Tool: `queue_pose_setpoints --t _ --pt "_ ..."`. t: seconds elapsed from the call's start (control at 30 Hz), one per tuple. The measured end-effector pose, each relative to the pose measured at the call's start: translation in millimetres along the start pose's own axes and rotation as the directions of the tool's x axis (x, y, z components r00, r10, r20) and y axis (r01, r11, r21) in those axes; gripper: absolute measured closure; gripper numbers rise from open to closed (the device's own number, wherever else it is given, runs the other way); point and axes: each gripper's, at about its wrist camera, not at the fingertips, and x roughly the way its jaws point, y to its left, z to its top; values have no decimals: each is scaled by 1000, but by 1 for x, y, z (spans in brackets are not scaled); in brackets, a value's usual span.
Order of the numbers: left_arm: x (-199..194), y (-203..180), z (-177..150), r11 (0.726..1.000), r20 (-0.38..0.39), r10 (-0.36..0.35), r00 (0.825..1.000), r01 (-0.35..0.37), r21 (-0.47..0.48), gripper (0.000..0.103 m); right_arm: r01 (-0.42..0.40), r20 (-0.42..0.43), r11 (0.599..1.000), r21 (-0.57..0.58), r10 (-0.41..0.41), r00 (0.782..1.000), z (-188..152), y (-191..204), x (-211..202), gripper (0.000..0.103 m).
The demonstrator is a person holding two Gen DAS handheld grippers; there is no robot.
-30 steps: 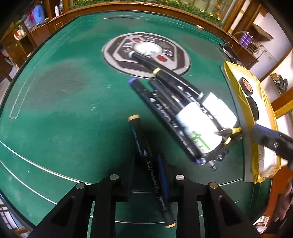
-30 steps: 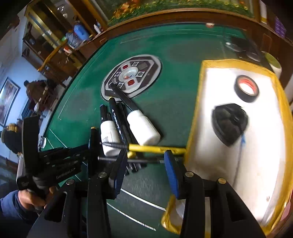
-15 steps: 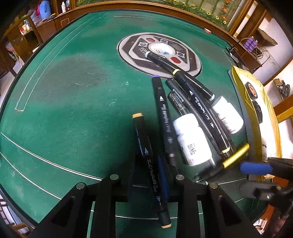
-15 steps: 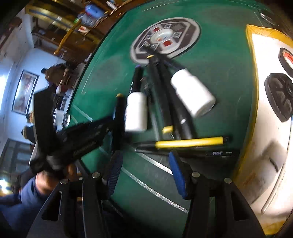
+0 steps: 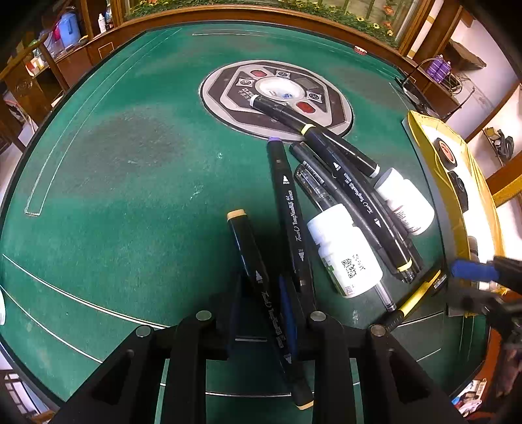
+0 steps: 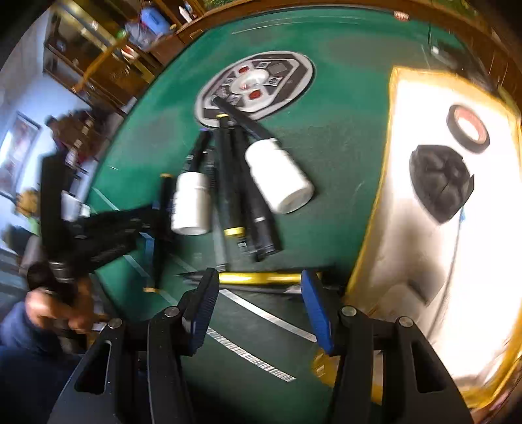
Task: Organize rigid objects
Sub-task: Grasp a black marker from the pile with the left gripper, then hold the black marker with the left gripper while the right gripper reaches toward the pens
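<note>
Here, two white bottles [image 5: 344, 251] lie among markers; left tongs [image 5: 261, 313] clamp one marker [image 5: 261, 287], right tongs [image 6: 257, 293] gape.

A round green felt table [image 5: 124, 182] with a wooden rim carries a cluster of black markers [image 5: 355, 192], two white bottles [image 5: 345, 251], a yellow pen [image 6: 257, 278] and a yellow-edged tray [image 6: 393, 137].

Around you: a green felt table [image 5: 124, 182] with a wooden rim [image 5: 228, 14]; dark wooden shelving [image 5: 29, 75] at far left; a flower strip [image 5: 326, 9] along the far side; pale walls [image 5: 483, 42] at right.
</note>
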Motion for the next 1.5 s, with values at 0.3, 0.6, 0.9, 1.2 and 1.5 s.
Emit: queue_pose_setpoints --t 0.3,0.6,0.9,1.2,1.5 --pt "0 0 -1 1000 4 -5 1000 5 23 78 -19 -62 998 -57 15 998 -6 18 23 49" --pt "0 2 -1 999 3 -16 1000 15 29 81 -100 -185 982 -161 69 980 -36 39 15 49" --pt "-2 10 -4 996 -12 -46 999 47 80 87 57 -111 910 -410 -112 987 -37 47 18 49" --pt "-5 18 -9 995 -23 -57 998 59 83 87 102 -136 793 -600 -228 964 -44 67 41 63" --pt "-6 23 -11 995 -19 -76 997 77 61 87 52 -150 888 -457 -134 980 -46 65 36 94"
